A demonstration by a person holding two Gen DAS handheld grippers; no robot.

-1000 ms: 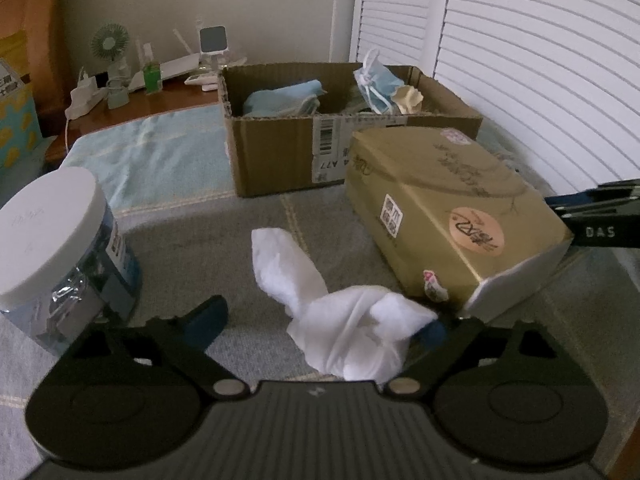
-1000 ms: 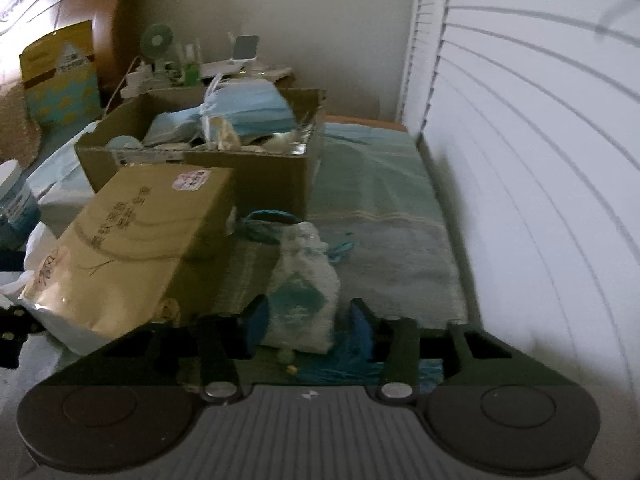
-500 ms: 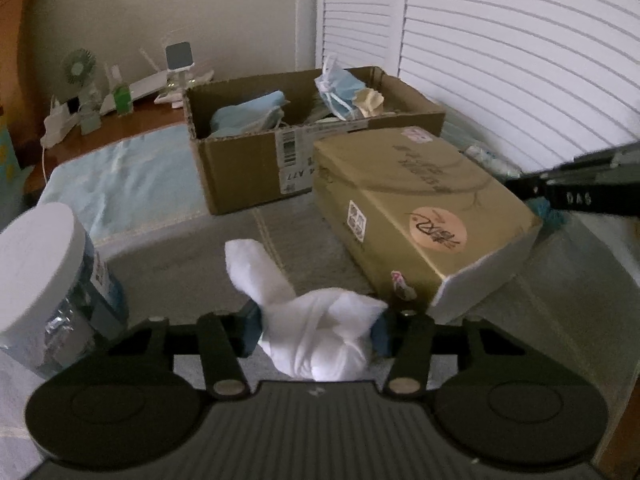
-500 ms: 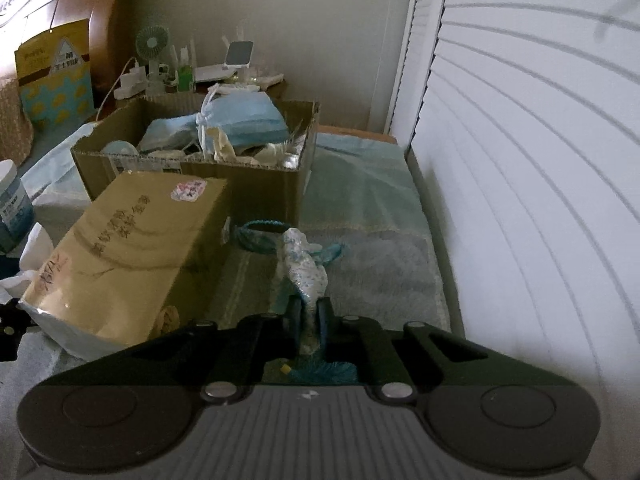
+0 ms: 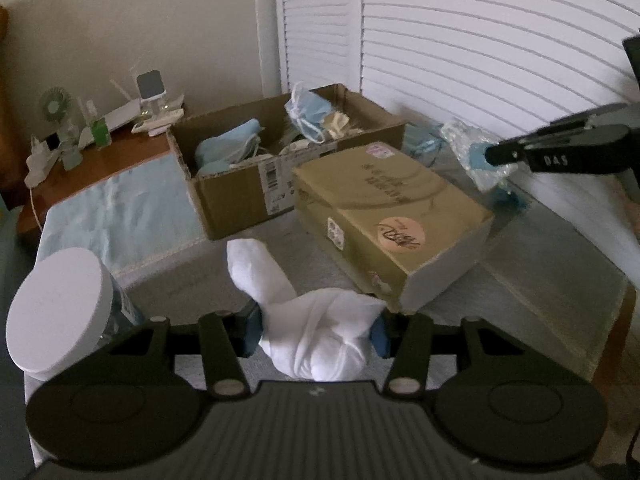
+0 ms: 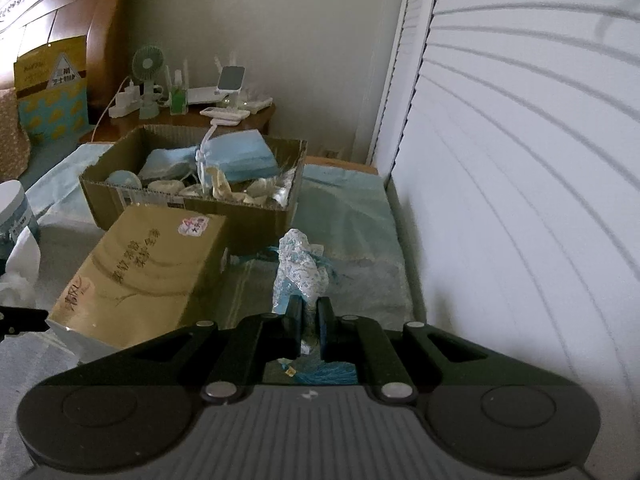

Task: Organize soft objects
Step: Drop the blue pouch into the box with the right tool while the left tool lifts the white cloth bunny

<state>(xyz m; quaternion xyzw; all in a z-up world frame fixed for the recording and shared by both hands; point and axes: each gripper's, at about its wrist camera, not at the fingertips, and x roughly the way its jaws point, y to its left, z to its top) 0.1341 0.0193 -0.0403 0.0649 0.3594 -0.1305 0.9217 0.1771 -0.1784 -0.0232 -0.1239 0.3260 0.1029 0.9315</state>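
**Two soft bundles gripped, one per gripper**

Left gripper (image 5: 316, 330) clamped on a white cloth bundle (image 5: 316, 334), blue pads pressed into both sides, one loose end sticking up toward the gold carton (image 5: 384, 208). Bundle held low in front of the camera, between a white-lidded jar (image 5: 60, 312) at left and the carton's white end at right.

Right gripper (image 6: 309, 322) squeezed tight on a crinkly blue-and-white patterned pouch (image 6: 300, 268), jaws nearly touching, pouch standing up above the fingertips. Same pouch (image 5: 476, 152) seen from the left wrist view, pinched at the tip of the right gripper (image 5: 494, 154), raised beside the carton's far corner, near the louvred doors (image 5: 480, 60).

Behind the carton, an open cardboard box (image 6: 192, 204) already filled with light blue pouches and other soft items. Blue tassel (image 6: 324, 376) dangling under the right gripper's fingers. Pale blue cloth (image 5: 120, 208) spread beneath the box.
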